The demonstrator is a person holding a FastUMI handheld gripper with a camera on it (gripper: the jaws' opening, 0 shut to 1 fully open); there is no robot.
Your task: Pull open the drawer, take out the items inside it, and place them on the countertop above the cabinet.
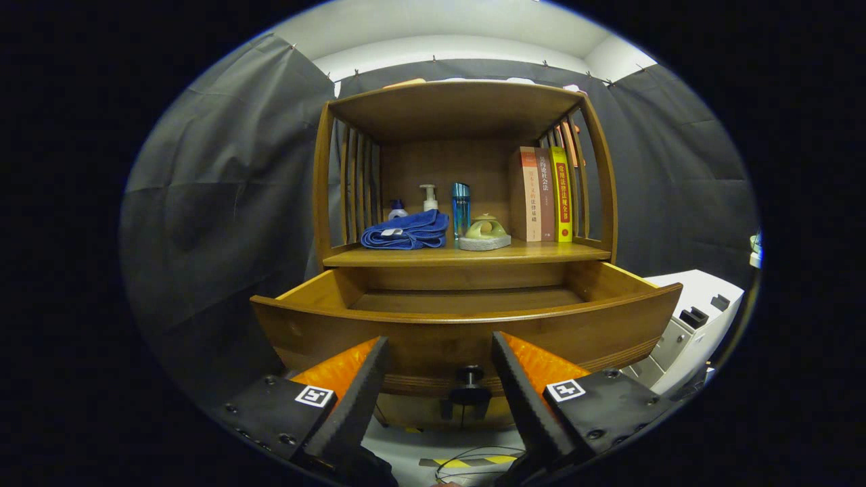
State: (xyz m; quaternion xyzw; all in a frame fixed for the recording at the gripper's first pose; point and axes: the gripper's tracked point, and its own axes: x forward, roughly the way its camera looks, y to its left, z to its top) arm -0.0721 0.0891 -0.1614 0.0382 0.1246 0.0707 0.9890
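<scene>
The wooden cabinet's drawer (467,335) stands pulled out toward me, and the part of its inside that I can see holds nothing. Its dark knob (469,374) sits on the drawer front, low between my fingers. My gripper (438,348) is open, with the fingers spread to either side of the knob and touching nothing. On the countertop (541,253) above the drawer lie a folded blue towel (408,232), a pump bottle (429,197), a small blue-capped bottle (397,209), a tall blue bottle (461,208) and a green ornament on a pale base (486,233).
Three upright books (547,195) lean at the right end of the countertop, under the cabinet's top shelf (453,101). A white machine (690,325) stands to the right of the drawer. Cables and striped tape (473,461) lie on the floor below.
</scene>
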